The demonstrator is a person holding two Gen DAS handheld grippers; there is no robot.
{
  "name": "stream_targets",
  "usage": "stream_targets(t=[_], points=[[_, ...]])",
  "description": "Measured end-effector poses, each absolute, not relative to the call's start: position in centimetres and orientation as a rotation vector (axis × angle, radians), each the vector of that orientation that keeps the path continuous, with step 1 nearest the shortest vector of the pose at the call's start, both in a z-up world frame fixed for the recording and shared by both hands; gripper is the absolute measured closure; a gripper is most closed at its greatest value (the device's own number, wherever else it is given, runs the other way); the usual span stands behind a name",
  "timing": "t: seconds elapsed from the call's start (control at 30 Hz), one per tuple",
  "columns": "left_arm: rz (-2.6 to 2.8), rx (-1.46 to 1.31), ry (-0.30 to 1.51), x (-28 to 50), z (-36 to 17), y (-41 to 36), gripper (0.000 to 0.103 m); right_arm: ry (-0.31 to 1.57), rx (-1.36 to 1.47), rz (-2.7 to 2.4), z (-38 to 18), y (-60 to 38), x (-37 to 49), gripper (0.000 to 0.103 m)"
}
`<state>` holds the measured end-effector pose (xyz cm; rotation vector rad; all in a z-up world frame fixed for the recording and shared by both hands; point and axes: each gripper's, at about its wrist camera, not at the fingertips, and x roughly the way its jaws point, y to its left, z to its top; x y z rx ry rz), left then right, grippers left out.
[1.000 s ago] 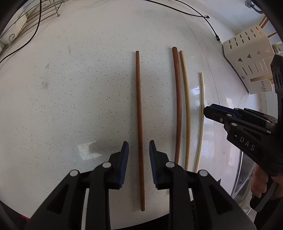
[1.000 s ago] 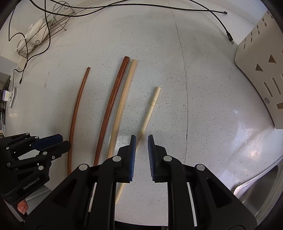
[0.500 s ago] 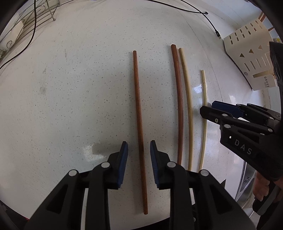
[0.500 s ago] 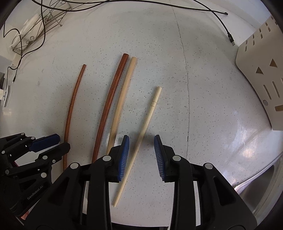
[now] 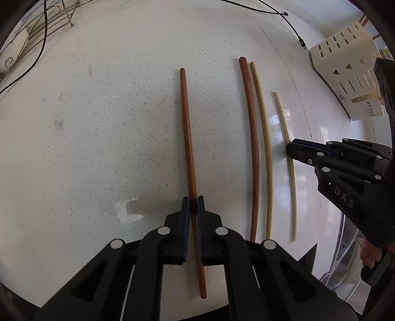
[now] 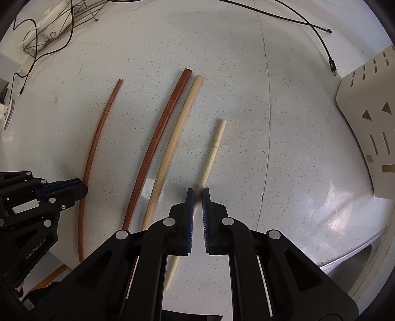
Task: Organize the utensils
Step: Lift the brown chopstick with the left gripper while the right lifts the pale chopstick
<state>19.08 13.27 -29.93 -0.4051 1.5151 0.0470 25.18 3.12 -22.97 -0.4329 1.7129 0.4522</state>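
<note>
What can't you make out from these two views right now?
- Left wrist view: near ends of the thick brown chopstick and long pale chopstick, hidden behind the left gripper.
- Right wrist view: whether the right gripper actually clamps the short pale chopstick; blurred there.
- Both views: utensil holder, cut off by the edge.

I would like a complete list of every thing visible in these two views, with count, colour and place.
dark brown chopsticks: 2, reddish brown, on the counter; one far left, one in the middle
pale chopsticks: 2, light wood; one beside the middle brown one, one shorter on the right
utensil holder: 1, cream, slotted, far right
cables: black, far edge
wire rack: 1, metal, far left corner
sink: 1, steel, near right
counter: 1, white speckled
left tongs: black, shut on the far-left brown chopstick
right tongs: black, shut on the short pale chopstick
</note>
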Motion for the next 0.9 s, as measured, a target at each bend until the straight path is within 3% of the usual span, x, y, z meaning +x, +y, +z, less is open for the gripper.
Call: stream_targets(t=[0.57,0.9], points=[[0.048,-0.433,1.468,17.9,-29.3,14.7,0.098,1.694,-0.393,0.468,-22.4,2.6,25.0,0.099],[0.017,-0.515,1.333,17.0,-27.1,16.0,0.098,1.65,-0.314,0.452,-19.9,-0.2,26.0,0.099]])
